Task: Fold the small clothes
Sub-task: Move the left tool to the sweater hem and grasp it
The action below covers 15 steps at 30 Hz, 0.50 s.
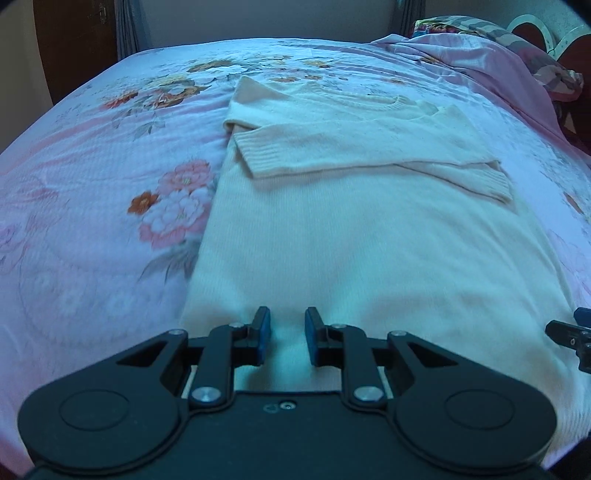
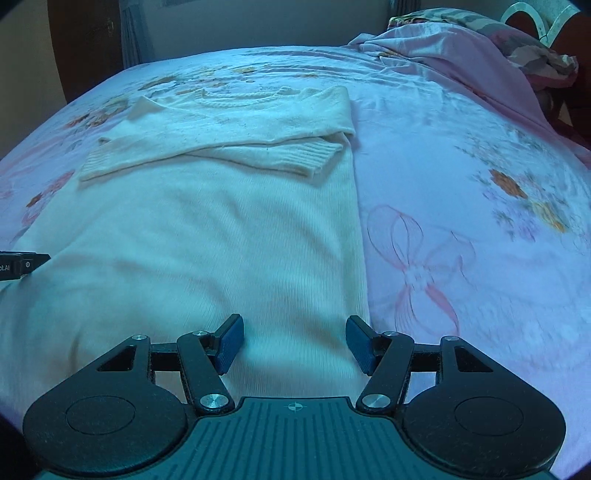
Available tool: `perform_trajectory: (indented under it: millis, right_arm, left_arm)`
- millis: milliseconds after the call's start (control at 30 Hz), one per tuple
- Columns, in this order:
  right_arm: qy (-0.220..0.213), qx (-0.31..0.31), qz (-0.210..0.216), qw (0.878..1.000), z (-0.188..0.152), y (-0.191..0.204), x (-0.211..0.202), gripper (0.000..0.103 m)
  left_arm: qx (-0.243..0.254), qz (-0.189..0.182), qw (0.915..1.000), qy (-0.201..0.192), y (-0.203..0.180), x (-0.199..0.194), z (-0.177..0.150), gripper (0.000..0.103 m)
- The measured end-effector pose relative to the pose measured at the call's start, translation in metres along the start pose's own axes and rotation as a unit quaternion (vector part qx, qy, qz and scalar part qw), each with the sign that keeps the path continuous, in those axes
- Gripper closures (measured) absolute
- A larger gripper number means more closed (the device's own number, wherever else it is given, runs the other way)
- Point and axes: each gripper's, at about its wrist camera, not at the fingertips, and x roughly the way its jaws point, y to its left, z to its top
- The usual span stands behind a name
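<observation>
A cream knitted sweater (image 1: pixel 351 229) lies flat on the bed, collar away from me, with both sleeves folded across its chest. My left gripper (image 1: pixel 287 325) hovers over the sweater's lower part near its left edge. Its blue pads stand a narrow gap apart and nothing is between them. In the right wrist view the same sweater (image 2: pixel 207 229) fills the left half. My right gripper (image 2: pixel 294 332) is open wider, above the sweater's lower right edge, and holds nothing. Each gripper's tip shows at the edge of the other's view: the right gripper (image 1: pixel 570 336) and the left gripper (image 2: pixel 22 265).
A pink floral bedsheet (image 1: pixel 92 206) covers the bed all around the sweater. A crumpled pink cover and a patterned pillow (image 1: pixel 480 62) lie at the far right by the headboard (image 1: pixel 532 26). A dark door (image 1: pixel 74 44) and a curtain stand beyond the bed's far left.
</observation>
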Motion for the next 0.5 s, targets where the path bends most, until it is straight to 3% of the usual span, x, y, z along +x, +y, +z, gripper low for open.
perform_trajectory:
  millis: [133, 500]
  right_arm:
    - [-0.013, 0.018, 0.005, 1.0, -0.018, -0.003, -0.026, 0.042]
    - [0.018, 0.05, 0.005, 0.999, -0.046, -0.017, -0.039, 0.042]
  left_arm:
    - [-0.005, 0.001, 0.9999, -0.012, 0.008, -0.024, -0.021, 0.083]
    - [-0.023, 0.011, 0.9996, -0.009, 0.03, -0.044, -0.047, 0.082]
